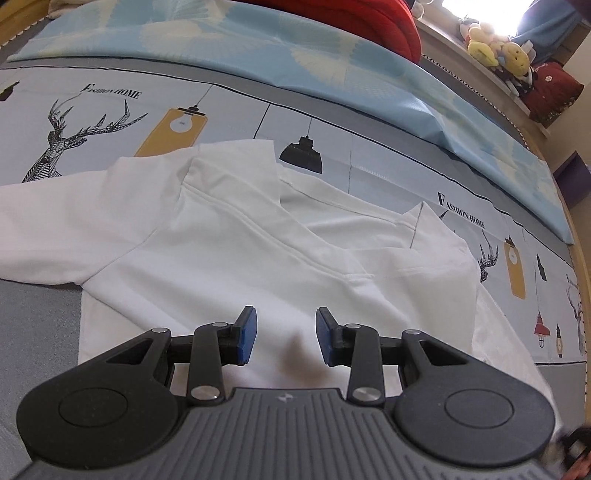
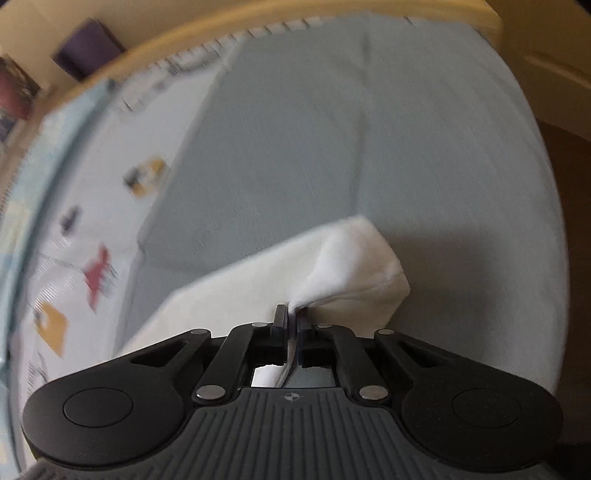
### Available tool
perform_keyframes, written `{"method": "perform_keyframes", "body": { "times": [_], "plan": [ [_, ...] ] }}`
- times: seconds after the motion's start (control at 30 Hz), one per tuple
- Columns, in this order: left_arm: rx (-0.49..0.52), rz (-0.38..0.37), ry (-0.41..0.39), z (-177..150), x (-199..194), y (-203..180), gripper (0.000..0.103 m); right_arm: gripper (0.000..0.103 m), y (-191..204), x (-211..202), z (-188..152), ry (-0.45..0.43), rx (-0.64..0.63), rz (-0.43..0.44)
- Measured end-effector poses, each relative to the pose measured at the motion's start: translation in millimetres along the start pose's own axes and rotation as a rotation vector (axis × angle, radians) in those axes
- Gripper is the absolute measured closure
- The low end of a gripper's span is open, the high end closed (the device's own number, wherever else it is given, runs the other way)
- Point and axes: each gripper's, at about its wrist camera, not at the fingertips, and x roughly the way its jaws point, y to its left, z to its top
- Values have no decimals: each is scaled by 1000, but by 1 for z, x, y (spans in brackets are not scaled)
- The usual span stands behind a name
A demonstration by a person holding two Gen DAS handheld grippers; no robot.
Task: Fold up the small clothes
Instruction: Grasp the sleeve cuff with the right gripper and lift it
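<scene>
A white T-shirt (image 1: 229, 236) lies spread on the bed, with one sleeve folded over near the collar. My left gripper (image 1: 284, 334) hovers open and empty just above the shirt's body; its blue pads (image 1: 246, 334) stand apart. In the right wrist view, which is motion-blurred, my right gripper (image 2: 291, 325) is shut on a bunched corner of the same white T-shirt (image 2: 343, 266) and holds it lifted above the grey sheet.
The patterned bedsheet (image 1: 369, 162) with deer and lamp prints lies under the shirt. A light blue blanket (image 1: 258, 48) and a red pillow (image 1: 369, 26) sit at the far side. Plush toys (image 1: 495, 51) line a shelf. The bed's wooden edge (image 2: 147, 48) curves beyond the grey sheet (image 2: 369, 147).
</scene>
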Motion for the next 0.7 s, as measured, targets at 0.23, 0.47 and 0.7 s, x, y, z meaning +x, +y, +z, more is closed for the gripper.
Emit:
{"method": "perform_keyframes", "body": {
  "times": [0.23, 0.47, 0.7],
  "plan": [
    [28, -28, 14, 1, -3, 6, 64, 100, 33, -23, 67, -364, -253, 230],
    [55, -49, 50, 2, -5, 18, 64, 98, 13, 59, 77, -211, -288, 37],
    [65, -65, 44, 10, -20, 33, 64, 86, 4, 74, 82, -192, -239, -18]
  ]
}}
